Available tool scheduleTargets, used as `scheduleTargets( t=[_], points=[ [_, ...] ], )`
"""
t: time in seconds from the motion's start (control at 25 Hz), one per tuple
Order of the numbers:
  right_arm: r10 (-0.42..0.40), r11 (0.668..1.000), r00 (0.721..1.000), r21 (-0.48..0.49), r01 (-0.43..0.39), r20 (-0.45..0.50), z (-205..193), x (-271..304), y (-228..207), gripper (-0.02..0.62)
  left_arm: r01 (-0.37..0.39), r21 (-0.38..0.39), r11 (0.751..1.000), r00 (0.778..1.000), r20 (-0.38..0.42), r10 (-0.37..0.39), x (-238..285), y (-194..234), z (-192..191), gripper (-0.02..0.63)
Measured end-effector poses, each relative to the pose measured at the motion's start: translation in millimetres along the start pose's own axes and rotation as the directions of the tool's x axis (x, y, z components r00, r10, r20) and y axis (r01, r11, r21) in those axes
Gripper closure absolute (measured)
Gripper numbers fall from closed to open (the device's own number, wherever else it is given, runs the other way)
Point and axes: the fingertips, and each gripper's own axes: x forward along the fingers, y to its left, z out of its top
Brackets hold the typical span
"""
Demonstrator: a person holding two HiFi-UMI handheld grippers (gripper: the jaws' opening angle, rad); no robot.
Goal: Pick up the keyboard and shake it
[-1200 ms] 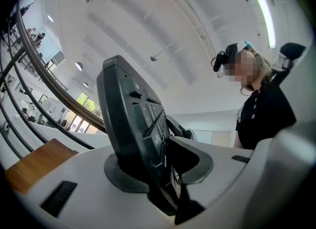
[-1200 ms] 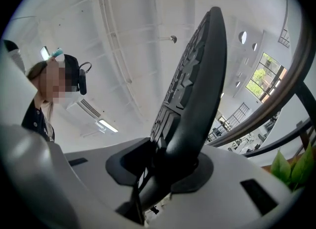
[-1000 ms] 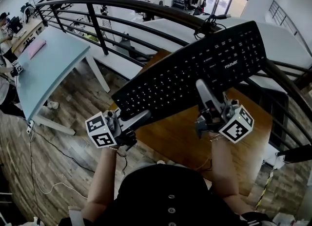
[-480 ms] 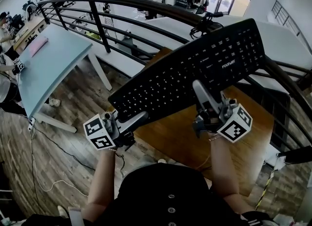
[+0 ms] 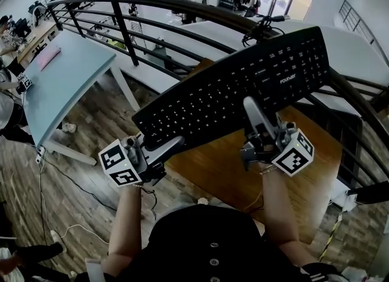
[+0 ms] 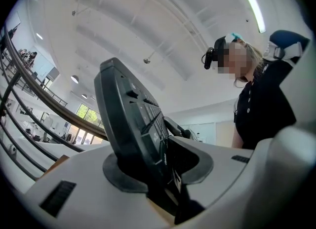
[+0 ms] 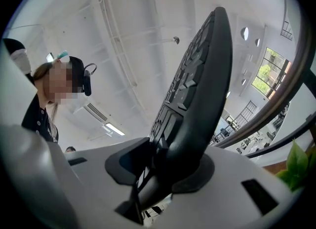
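Observation:
A black full-size keyboard (image 5: 243, 89) hangs in the air in front of me, tilted with its right end higher and its keys facing me. My left gripper (image 5: 173, 143) is shut on the near edge at its left end. My right gripper (image 5: 250, 107) is shut on the near edge right of the middle. In the left gripper view the keyboard (image 6: 128, 124) stands edge-on, pinched between the jaws of the gripper (image 6: 163, 173). The right gripper view shows the same: the keyboard (image 7: 202, 90) is wedged between the pads of the gripper (image 7: 163, 173).
A dark curved railing (image 5: 182, 7) runs just behind the keyboard. A wooden table (image 5: 225, 171) lies below it. A light blue table (image 5: 61, 80) stands at the left. A cable (image 5: 261, 28) leaves the keyboard's far edge. Wood floor with loose cords lies at lower left.
The keyboard's left end has shifted slightly left and up, and the left gripper has rolled a little with it. The right gripper holds about the same spot.

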Motion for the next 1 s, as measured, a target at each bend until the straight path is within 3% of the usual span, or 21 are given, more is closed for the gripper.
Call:
scheduleTargets(
  t=[0.28, 0.6, 1.0],
  points=[
    [0.050, 0.994, 0.998, 0.090, -0.053, 0.039, 5, -6, 1, 0.451, -0.059, 0.081, 0.995, 0.996, -0.063, 0.064, 3, -18, 12, 0.470],
    [0.118, 0.972, 0.991, 0.198, -0.129, 0.067, -4, 1, -4, 0.448, -0.136, 0.142, 0.980, 0.986, -0.080, 0.148, -3, -27, 22, 0.469],
    [0.260, 0.886, 0.954, 0.356, -0.298, 0.151, -5, 4, -7, 0.453, -0.216, 0.293, 0.931, 0.960, -0.112, 0.258, 1, -46, 42, 0.469]
  ],
)
